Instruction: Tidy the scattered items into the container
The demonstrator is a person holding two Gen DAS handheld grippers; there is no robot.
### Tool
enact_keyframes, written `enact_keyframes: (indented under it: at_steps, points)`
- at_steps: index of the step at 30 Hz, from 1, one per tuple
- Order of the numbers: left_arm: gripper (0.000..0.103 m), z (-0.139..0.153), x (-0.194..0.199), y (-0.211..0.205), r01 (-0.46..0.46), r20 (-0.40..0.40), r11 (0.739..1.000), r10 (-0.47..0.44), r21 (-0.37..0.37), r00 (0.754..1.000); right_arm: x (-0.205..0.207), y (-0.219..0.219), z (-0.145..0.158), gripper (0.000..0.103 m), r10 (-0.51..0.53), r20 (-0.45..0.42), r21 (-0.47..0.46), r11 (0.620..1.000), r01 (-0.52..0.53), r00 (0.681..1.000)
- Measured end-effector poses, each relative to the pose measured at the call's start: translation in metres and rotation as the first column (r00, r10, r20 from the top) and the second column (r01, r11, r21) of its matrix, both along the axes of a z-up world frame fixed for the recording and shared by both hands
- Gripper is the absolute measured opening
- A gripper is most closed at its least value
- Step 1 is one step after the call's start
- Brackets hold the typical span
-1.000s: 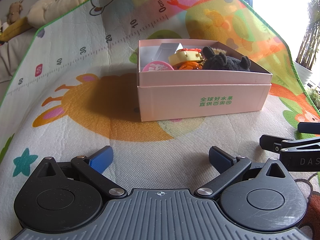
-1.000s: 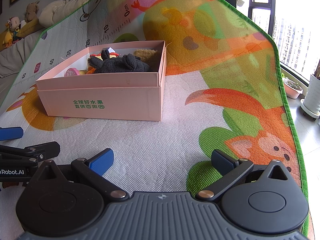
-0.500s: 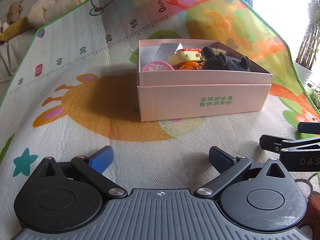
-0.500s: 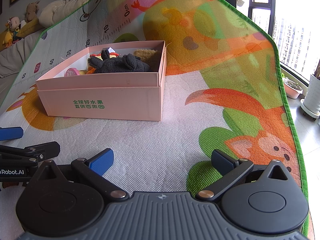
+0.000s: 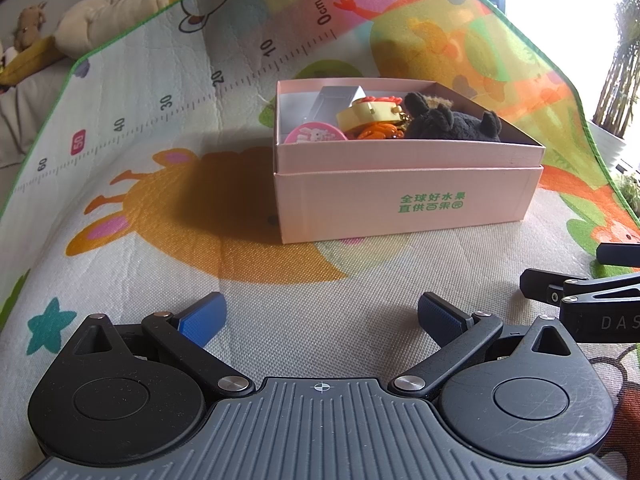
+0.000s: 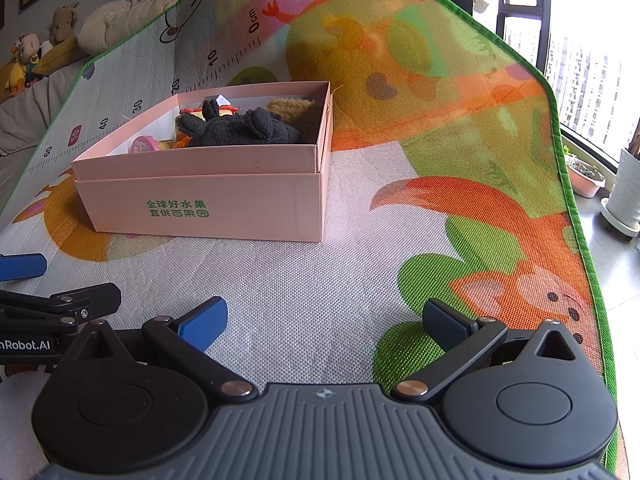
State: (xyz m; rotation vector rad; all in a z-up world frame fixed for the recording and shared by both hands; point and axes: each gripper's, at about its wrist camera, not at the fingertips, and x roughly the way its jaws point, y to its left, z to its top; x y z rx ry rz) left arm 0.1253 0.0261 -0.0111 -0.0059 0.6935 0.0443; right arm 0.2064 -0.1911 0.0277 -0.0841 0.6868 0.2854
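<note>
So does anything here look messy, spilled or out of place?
Nothing stands out. The toys sit inside the pink box, the black plush on top, and no loose items show on the mat.

Pink box (image 5: 404, 200) on play mat (image 5: 160, 200), toys inside, left tool (image 5: 320, 312) spread empty

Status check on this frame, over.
Left gripper and right gripper: jaws open, empty. Toys inside pink box. Play mat around it clear.

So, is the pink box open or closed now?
Open. The pink box has no lid on top; the dark plush toy and the round pink item inside show over its rim.
</note>
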Motion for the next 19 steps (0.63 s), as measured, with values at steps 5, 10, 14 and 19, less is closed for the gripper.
enact_keyframes:
  at_steps: [5, 10, 14, 19]
  points:
    - [0.103, 0.005, 0.003, 0.0018, 0.014, -0.043, 1.0, -0.015, -0.023, 0.999, -0.0004, -0.0001, 0.0001, 0.103, 0.0, 0.0, -0.001, 1.0, 0.0, 1.0]
    - [0.103, 0.0047, 0.0022, -0.002, 0.008, -0.052, 1.0, -0.008, -0.002, 0.999, 0.0, -0.0004, 0.0, 0.103, 0.0, 0.0, 0.0, 1.0, 0.0, 1.0]
    - [0.103, 0.0045, 0.0024, -0.0021, 0.01, -0.052, 1.0, -0.01, -0.006, 0.999, 0.0002, -0.0006, -0.0001, 0.103, 0.0, 0.0, 0.0, 1.0, 0.0, 1.0]
    - [0.103, 0.0045, 0.0023, -0.0011, 0.01, -0.051, 1.0, -0.011, -0.009, 0.999, 0.0001, -0.0005, -0.0001, 0.103, 0.0, 0.0, 0.0, 1.0, 0.0, 1.0]
